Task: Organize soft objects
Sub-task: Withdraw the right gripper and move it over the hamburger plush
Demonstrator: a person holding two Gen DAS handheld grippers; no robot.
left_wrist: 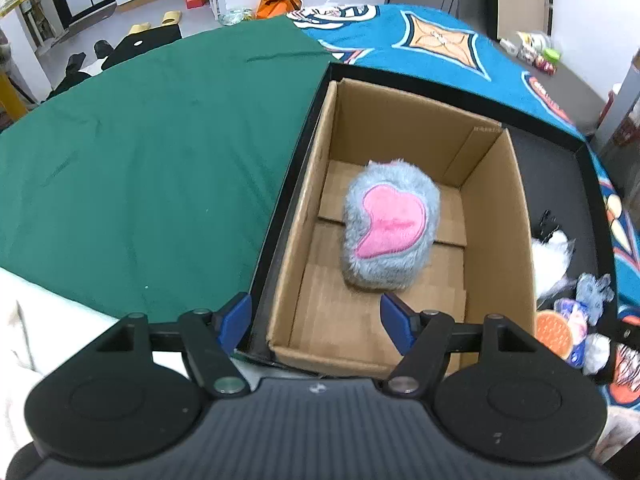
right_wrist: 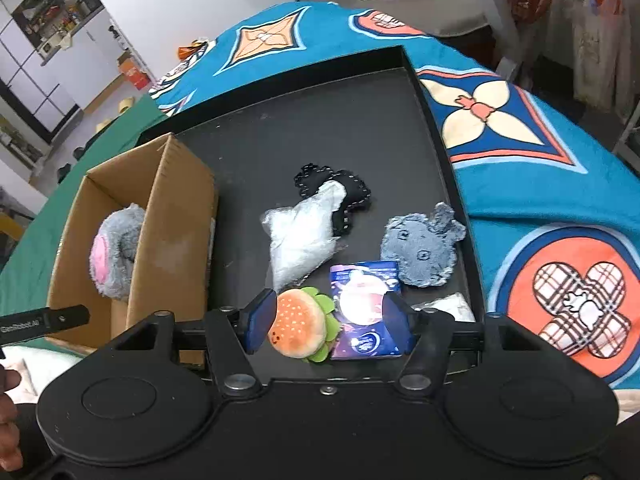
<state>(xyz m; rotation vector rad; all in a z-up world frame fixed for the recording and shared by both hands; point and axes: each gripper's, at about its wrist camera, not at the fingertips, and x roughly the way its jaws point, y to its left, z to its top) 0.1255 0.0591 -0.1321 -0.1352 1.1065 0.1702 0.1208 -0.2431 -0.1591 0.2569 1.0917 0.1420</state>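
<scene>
A grey furry plush with a pink patch (left_wrist: 390,230) lies on the floor of the open cardboard box (left_wrist: 496,216); it also shows in the right wrist view (right_wrist: 116,250). My left gripper (left_wrist: 316,322) is open and empty above the box's near end. My right gripper (right_wrist: 328,318) is open, its fingers either side of a burger plush (right_wrist: 300,326) and a blue packet (right_wrist: 366,308) on the black tray (right_wrist: 320,128). Further out on the tray lie a clear plastic bag (right_wrist: 300,240), a black stitched plush (right_wrist: 352,196) and a grey-blue plush (right_wrist: 424,246).
The box (right_wrist: 172,240) stands in the tray's left end. The tray rests on a blue patterned blanket (right_wrist: 540,184); a green cloth (left_wrist: 140,160) covers the surface to the left. A white wrapped item (right_wrist: 448,306) lies by my right finger.
</scene>
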